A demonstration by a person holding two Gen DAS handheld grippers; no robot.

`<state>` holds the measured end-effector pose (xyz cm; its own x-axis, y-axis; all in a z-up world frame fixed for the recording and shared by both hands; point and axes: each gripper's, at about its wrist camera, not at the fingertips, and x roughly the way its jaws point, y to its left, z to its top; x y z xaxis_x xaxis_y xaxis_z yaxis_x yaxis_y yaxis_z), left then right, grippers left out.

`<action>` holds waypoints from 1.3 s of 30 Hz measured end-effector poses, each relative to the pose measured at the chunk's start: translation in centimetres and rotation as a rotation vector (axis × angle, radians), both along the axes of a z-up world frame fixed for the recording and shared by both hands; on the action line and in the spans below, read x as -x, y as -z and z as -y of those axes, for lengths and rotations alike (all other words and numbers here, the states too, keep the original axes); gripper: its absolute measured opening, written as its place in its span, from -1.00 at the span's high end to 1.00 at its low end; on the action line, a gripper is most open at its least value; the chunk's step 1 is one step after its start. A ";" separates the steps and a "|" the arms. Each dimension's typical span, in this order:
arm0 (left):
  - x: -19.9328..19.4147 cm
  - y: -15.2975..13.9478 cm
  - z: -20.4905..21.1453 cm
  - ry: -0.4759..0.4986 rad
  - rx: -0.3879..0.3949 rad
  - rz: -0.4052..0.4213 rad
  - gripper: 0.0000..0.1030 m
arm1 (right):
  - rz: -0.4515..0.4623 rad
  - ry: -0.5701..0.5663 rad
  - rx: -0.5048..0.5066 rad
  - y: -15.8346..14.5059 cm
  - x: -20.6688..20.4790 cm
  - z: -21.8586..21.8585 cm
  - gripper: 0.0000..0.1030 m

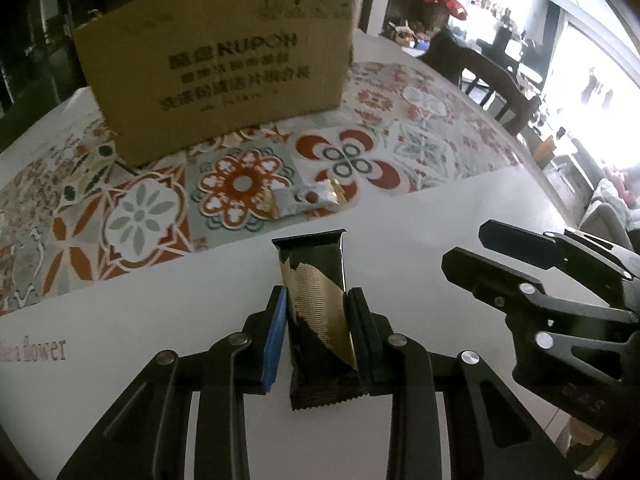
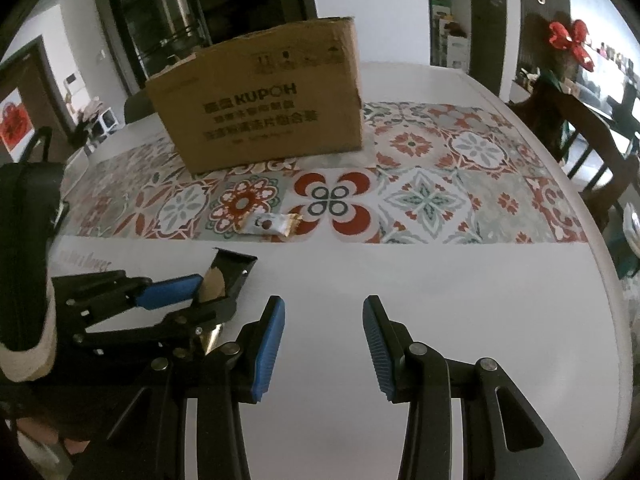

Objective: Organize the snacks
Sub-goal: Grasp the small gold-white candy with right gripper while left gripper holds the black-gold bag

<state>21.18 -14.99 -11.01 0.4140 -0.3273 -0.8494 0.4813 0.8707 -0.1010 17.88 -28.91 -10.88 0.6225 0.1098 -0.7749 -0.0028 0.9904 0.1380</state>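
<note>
1. The left gripper (image 1: pixel 318 320) has its blue-padded fingers narrowed onto a black-and-gold foil-wrapped snack bar (image 1: pixel 316 300), which stands between the pads with its crimped top edge pointing away toward the table's far side. From the right wrist view the same bar looks raised off the white tabletop (image 2: pixel 440 288), so I judge the grasp made and the carry about to start.

2. The right gripper (image 2: pixel 324 344) holds nothing; its fingers stand moderately apart over bare table, just beside the left one.

3. A second snack, a small white-and-gold wrapped packet (image 1: pixel 308 200), lies flat at the near edge of the patterned floral table runner (image 1: pixel 140 220), between the grippers and the brown cardboard box (image 1: pixel 216 80) printed with dark lettering.

4. The likely destination is that box (its open top is not visible from either view, so what it holds cannot be told).

5. To do this step well:
   - Keep the squeeze firm but gentle; foil is slippery and crushes easily, and the bar is gripped across its lower half, so it may pivot.
   - Lift clear before travelling, passing over the small packet rather than sweeping it.
   - Rise above the box's near wall, then tilt the bar down inside before letting go.
   - Keep the right gripper out of the left one's path, or use it for the remaining packet.
</note>
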 end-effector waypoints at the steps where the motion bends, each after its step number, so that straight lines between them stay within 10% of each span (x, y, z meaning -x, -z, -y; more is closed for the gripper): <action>1: -0.1 -0.2 -0.3 -0.008 0.003 0.004 0.41 | -0.001 -0.009 0.003 -0.1 -0.2 -0.1 0.19; 24: -3.2 -0.9 -3.8 -0.209 0.002 0.017 0.41 | -0.178 -0.488 0.137 1.8 -11.1 -5.3 0.19; 39: -4.2 -0.7 -4.2 -0.232 0.024 0.003 0.41 | -0.205 -0.604 0.244 3.0 -13.9 -7.3 0.19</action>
